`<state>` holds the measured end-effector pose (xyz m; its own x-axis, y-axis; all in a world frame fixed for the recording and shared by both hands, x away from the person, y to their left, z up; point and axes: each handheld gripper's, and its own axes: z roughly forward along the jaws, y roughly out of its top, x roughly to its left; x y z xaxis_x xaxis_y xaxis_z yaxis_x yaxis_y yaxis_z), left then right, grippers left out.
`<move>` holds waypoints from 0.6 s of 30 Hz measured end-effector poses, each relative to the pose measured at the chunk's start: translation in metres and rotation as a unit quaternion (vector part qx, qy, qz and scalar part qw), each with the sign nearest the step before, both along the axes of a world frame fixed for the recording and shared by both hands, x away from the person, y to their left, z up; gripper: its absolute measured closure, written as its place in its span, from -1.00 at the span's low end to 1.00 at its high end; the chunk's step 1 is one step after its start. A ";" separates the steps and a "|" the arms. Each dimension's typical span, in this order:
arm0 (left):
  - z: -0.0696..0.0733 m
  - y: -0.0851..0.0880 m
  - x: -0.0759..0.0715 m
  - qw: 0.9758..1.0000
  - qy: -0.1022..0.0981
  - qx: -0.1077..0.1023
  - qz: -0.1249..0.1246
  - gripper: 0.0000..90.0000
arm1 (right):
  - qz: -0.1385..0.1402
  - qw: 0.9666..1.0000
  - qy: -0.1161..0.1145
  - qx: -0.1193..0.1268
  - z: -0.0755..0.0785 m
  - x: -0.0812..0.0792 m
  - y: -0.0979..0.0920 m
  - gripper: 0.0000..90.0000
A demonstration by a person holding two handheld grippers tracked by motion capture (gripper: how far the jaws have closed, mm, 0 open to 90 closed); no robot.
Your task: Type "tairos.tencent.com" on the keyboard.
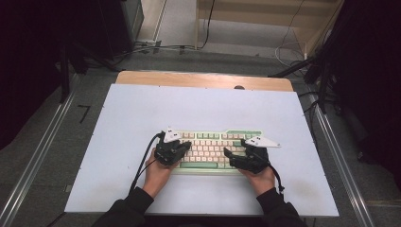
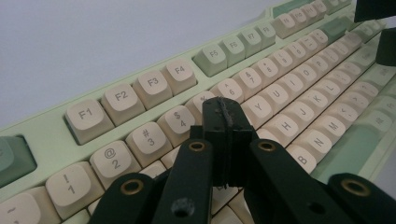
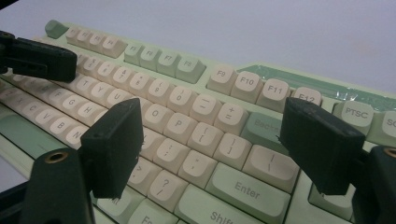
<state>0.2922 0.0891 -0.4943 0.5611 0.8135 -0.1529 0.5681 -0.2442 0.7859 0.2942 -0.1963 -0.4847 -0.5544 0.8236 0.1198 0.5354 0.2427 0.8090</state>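
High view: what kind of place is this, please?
Probably a lab or recording workspace, not a home: a white table with only a keyboard, metal floor rails, loose cables and dark curtains around.

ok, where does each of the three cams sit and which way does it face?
High view: above the person's side, looking forward and down on the table; forearms, both hand-held grippers.
Left gripper view: on the left hand-held gripper, jaws shut, over the keyboard number row.
Right gripper view: on the right hand-held gripper, jaws open, above the Enter key.
Shared: all show the keyboard.
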 end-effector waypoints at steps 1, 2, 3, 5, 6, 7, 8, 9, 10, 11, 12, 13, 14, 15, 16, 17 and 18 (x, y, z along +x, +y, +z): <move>-0.001 0.000 0.000 1.000 0.002 -0.001 -0.001 1.00 | 0.001 1.000 0.001 0.000 0.000 0.000 0.000 -0.56; 0.000 -0.001 0.000 1.000 0.002 0.000 -0.001 1.00 | 0.001 1.000 0.003 -0.001 0.000 0.000 0.000 -0.56; 0.000 -0.001 0.000 1.000 0.001 -0.002 0.000 1.00 | 0.001 1.000 0.003 -0.001 -0.001 0.000 0.001 -0.56; 0.003 0.002 -0.001 1.000 -0.003 -0.013 0.001 1.00 | 0.002 1.000 0.002 -0.002 -0.001 0.000 0.001 -0.56; 0.005 0.003 -0.002 1.000 -0.007 -0.020 0.003 1.00 | 0.001 1.000 0.002 0.000 0.000 0.000 0.000 -0.56; 0.007 0.005 -0.003 1.000 -0.012 -0.027 0.006 1.00 | 0.001 1.000 0.002 0.000 0.000 0.000 0.000 -0.56; 0.009 0.007 -0.003 0.999 -0.017 -0.030 0.009 0.79 | 0.000 1.000 0.001 0.001 0.000 0.000 0.000 -0.56; 0.010 0.008 -0.004 0.999 -0.021 -0.036 0.011 0.60 | -0.001 1.000 0.001 0.002 0.000 0.000 0.000 -0.56; 0.012 0.010 -0.004 0.998 -0.029 -0.044 0.014 0.40 | -0.001 1.000 0.001 0.003 0.000 0.000 -0.001 -0.56; 0.014 0.011 -0.005 0.998 -0.035 -0.044 0.017 0.40 | -0.001 1.000 0.001 0.003 0.000 0.000 -0.001 -0.56; 0.015 0.012 -0.006 0.998 -0.042 -0.043 0.022 0.04 | -0.001 1.000 0.001 0.005 0.000 0.000 -0.001 -0.57; 0.017 0.013 -0.007 0.998 -0.046 -0.043 0.024 0.04 | -0.001 1.000 0.001 0.005 0.000 0.000 -0.001 -0.57; 0.018 0.013 -0.007 0.998 -0.047 -0.042 0.027 -0.06 | -0.001 1.000 0.001 0.005 0.001 0.000 -0.001 -0.57; 0.018 0.014 -0.008 0.998 -0.044 -0.041 0.030 -0.16 | -0.002 1.000 0.001 0.006 0.001 0.000 -0.001 -0.57; 0.019 0.014 -0.008 0.998 -0.042 -0.040 0.030 -0.23 | -0.002 1.000 0.001 0.007 0.001 0.000 -0.001 -0.58; 0.019 0.015 -0.008 0.998 -0.040 -0.037 0.032 -0.28 | -0.002 1.000 0.003 0.008 0.001 0.000 -0.001 -0.58; 0.019 0.015 -0.008 0.998 -0.037 -0.036 0.034 -0.32 | -0.002 1.000 0.003 0.010 0.001 0.000 -0.001 -0.58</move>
